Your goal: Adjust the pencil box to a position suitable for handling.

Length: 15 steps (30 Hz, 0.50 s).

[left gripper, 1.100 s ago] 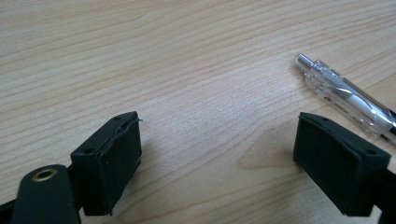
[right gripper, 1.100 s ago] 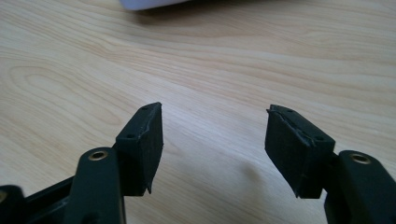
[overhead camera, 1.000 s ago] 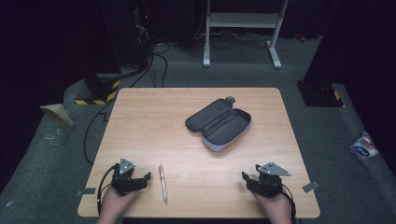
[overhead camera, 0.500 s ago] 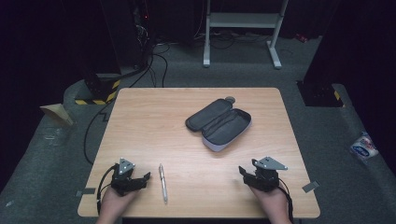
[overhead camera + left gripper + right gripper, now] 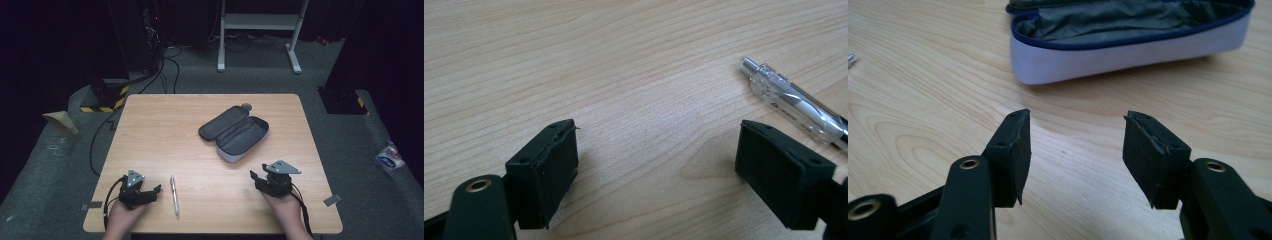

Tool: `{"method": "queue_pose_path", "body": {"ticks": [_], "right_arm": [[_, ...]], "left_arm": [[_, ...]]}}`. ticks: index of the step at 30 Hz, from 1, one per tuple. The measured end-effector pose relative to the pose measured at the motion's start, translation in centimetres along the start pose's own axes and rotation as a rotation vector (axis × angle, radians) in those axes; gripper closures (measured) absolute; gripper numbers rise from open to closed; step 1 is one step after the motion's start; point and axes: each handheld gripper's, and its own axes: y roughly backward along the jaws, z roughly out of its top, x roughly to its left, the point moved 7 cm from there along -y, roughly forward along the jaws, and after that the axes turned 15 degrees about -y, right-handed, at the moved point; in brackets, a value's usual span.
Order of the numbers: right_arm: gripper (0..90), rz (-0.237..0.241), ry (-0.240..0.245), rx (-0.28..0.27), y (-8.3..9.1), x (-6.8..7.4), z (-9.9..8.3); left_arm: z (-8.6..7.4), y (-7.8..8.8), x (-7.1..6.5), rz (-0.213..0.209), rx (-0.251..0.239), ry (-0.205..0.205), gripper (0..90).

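Two things lie on the table [image 5: 150,120]: an open pencil case [image 5: 235,132] and a pen [image 5: 174,195]. The case lies ahead of the right gripper [image 5: 261,179], near but apart, unzipped with the lid folded flat; pale outer wall, blue zip edge, grey lining, nothing seen inside. The pen lies just to the right of the left gripper [image 5: 150,192], not touching; clear barrel, silver tip, dark grip.

Step in hand, as I judge it: the start of a reach, nothing grasped yet. The left gripper's jaws stand wide and empty just above the wood, the pen outside the right-hand one. The right gripper's jaws have just been closing, now about half open, bare wood between them.

Next move probably calls for the left gripper to shift sideways until it straddles the thin barrel, then close low.
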Motion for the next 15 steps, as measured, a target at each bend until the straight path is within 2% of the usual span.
{"method": "queue_pose_path", "body": {"ticks": [3, 15], "right_arm": [[46.3, 0.013, 0.026, 0.0, -0.3, 0.9, 0.7], [50.6, 0.045, 0.064, -0.017, -1.4, 3.1, 3.0]], "left_arm": [[0.0, 0.0, 0.0, 0.0, 0.0, 0.0, 17.5], [0.0, 0.0, 0.0, -0.003, -0.002, -0.005, 17.7]]}}
